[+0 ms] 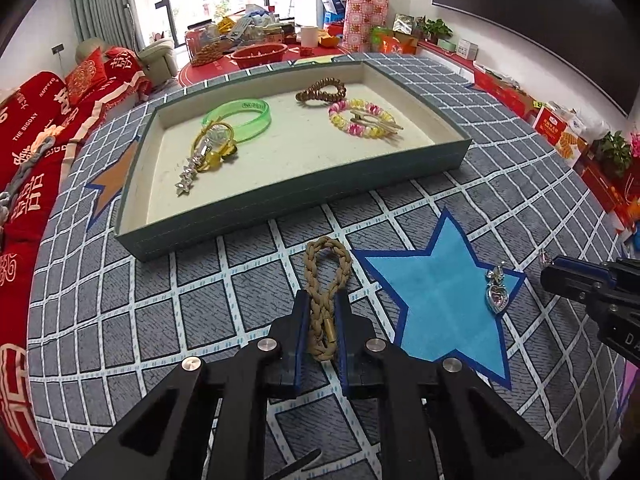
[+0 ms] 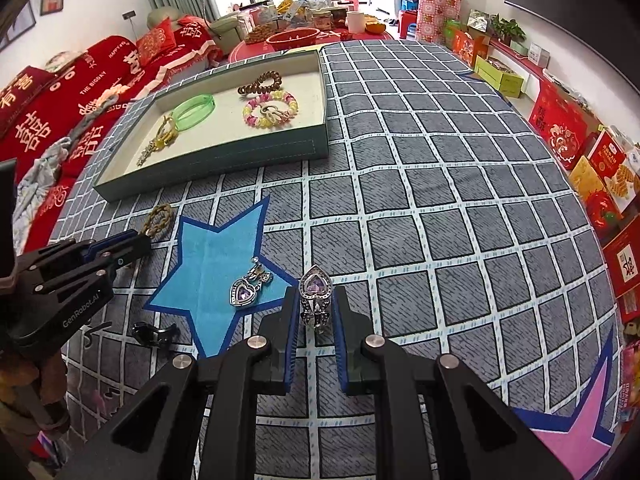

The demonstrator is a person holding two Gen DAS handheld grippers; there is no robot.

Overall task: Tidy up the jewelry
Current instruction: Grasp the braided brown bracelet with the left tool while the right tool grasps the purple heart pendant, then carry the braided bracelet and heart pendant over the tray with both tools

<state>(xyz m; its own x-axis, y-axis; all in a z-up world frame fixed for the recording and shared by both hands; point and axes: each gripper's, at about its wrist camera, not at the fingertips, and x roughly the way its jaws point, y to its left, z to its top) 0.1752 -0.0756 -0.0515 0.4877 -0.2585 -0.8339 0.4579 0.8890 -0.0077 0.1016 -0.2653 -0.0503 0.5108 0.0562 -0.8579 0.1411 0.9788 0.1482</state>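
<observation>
A tan braided cord bracelet [image 1: 326, 276] lies lengthwise between the blue pads of my left gripper [image 1: 322, 300], which is shut on it just above the checked tablecloth. My right gripper [image 2: 316, 300] is shut on a silver earring with a purple heart stone [image 2: 316, 286], its heart end poking out past the fingertips. A matching heart earring [image 2: 244, 292] lies on the blue star patch [image 2: 216, 264], left of the right gripper. Beyond both stands the green tray [image 1: 304, 196], holding a green bangle [image 1: 240, 118], a brown coil tie [image 1: 320, 90], a pink-and-yellow bead bracelet [image 1: 362, 118] and a gold ring with charms [image 1: 208, 152].
A small black clip [image 2: 154, 332] lies on the cloth near the left gripper [image 2: 140, 240]. A pink star patch [image 2: 576, 432] is at the near right, an orange one [image 1: 114, 184] left of the tray. Red cushions line the left side; boxes line the right wall.
</observation>
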